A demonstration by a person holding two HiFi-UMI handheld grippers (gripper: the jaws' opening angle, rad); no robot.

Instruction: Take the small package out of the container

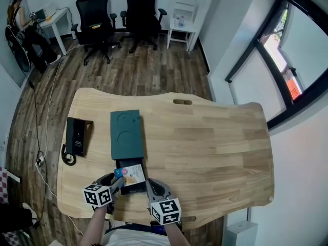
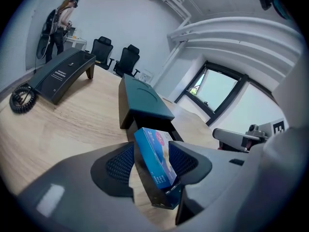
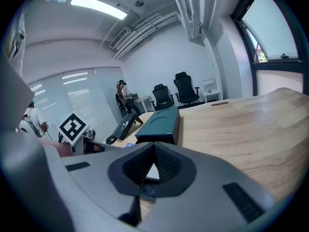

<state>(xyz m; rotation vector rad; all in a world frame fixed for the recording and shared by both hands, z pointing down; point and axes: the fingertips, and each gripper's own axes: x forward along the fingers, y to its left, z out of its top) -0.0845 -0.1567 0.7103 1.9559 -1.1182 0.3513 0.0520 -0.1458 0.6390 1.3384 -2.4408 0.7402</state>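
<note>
- The package (image 1: 132, 173) (image 2: 154, 156), a flat blue-and-white box, sits in the black tray (image 1: 134, 189) (image 2: 155, 197) that is slid out of the container's near end. In the left gripper view it stands tilted on one long edge.
- The left gripper (image 1: 115, 181) (image 2: 152, 150) has its jaws spread wide with the package between them. A clear gap shows at the left pad. The right pad is close beside the box, and I cannot tell whether it touches.
- The right gripper (image 1: 151, 184) (image 3: 154, 146) is at the tray's near right corner. Its jaws are closed with the tips meeting, and a thin dark edge of the tray is pinched low between them. A sliver of white shows through the gap under the tips.
- The container (image 1: 125, 135) (image 2: 142, 98) (image 3: 159, 122) is a dark green flat box with two round recesses in its top. It lies lengthwise on the table's left half.
- A black phone (image 1: 78, 136) (image 2: 63, 74) (image 3: 123, 125) with a coiled cord lies to the container's left, apart from it.
- The table (image 1: 215, 147) is pale wood, and its right half is bare.
- Two black chairs (image 1: 95, 14) stand on the wood floor beyond the table.
</note>
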